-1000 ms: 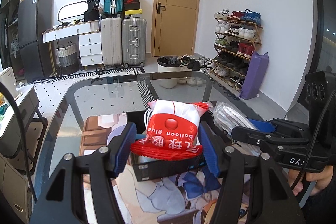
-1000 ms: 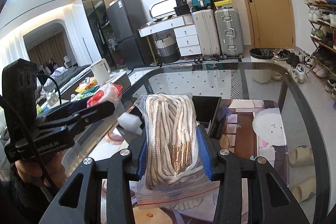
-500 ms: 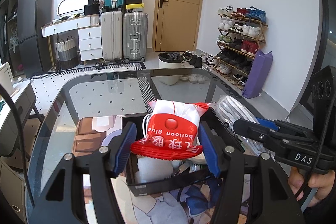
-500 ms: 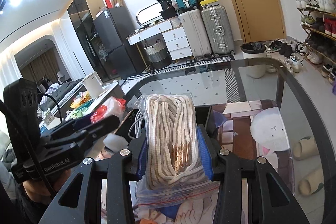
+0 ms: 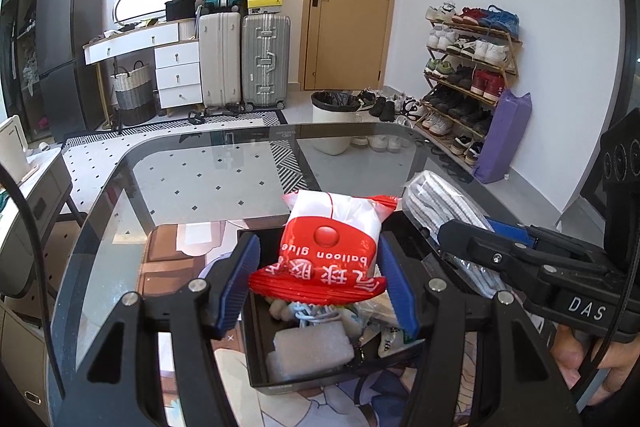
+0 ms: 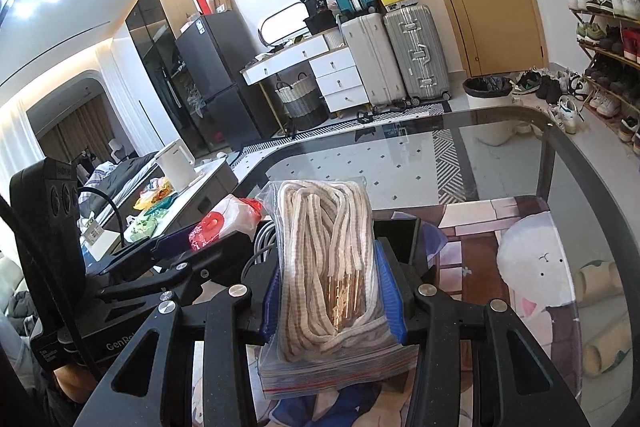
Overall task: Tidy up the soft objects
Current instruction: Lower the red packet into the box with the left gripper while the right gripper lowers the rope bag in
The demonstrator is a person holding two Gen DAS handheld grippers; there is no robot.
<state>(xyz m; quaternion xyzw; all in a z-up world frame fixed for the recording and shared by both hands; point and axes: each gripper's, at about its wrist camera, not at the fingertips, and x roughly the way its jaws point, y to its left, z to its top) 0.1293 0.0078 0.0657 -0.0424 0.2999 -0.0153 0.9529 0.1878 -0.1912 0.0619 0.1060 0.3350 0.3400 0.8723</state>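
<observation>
My left gripper [image 5: 320,283] is shut on a red and white balloon glue packet [image 5: 332,247] and holds it above an open black box [image 5: 256,367]. The box holds white foam blocks [image 5: 312,347] and cords. My right gripper [image 6: 332,291] is shut on a clear zip bag of striped shoelaces [image 6: 328,259] above the same box [image 6: 400,239]. The right gripper shows at the right of the left wrist view [image 5: 460,227] with the bag [image 5: 440,199]. The left gripper and packet [image 6: 224,223] show at the left of the right wrist view.
The box stands on a cartoon-print mat [image 6: 532,259] on a glass table [image 5: 180,179]. A side table with snacks [image 6: 160,203] is left of the table. Suitcases [image 5: 264,59], a door, a bin [image 5: 332,119] and a shoe rack [image 5: 468,75] stand beyond.
Both grippers have moved forward over the black box while holding their items. The box's inside with the foam blocks now shows under the left gripper.
</observation>
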